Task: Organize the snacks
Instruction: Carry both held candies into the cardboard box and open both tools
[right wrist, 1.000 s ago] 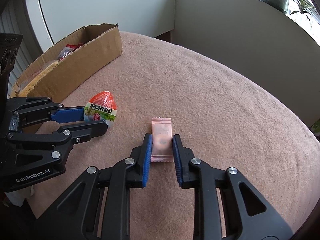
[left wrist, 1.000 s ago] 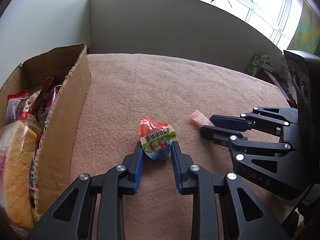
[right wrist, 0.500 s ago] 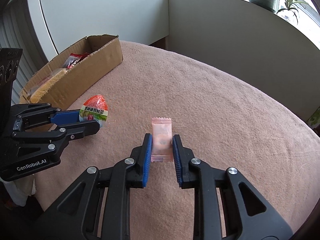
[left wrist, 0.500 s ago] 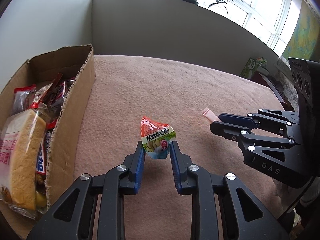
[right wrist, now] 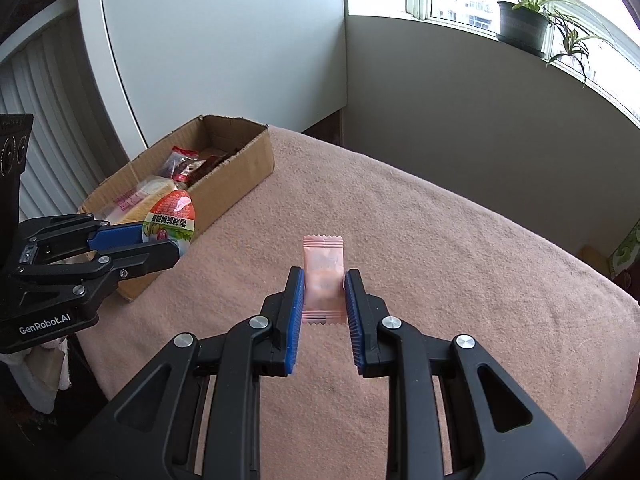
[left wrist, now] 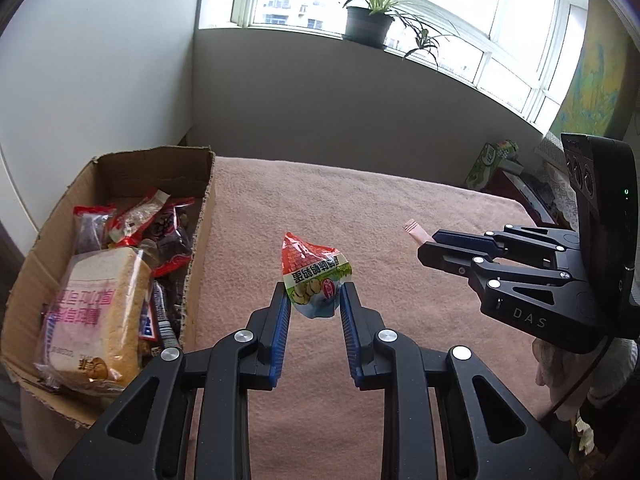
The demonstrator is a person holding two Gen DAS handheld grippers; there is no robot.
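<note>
Black GenRobot.AI left gripper [right wrist: 160,246], DAS right gripper [left wrist: 426,246]

Pink blanket [right wrist: 440,260] bare, open passage; cardboard box [left wrist: 200,240] walls block left edge, snacks fill box.

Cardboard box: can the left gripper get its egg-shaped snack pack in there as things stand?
Probably yes. The left gripper holds the egg-shaped snack pack lifted beside the cardboard box, whose top is open. Nothing stands between; the right gripper is on the far side.

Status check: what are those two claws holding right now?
Left gripper shut on egg-shaped snack. Right gripper shut on pink sachet. Cardboard box path unobstructed.
</note>
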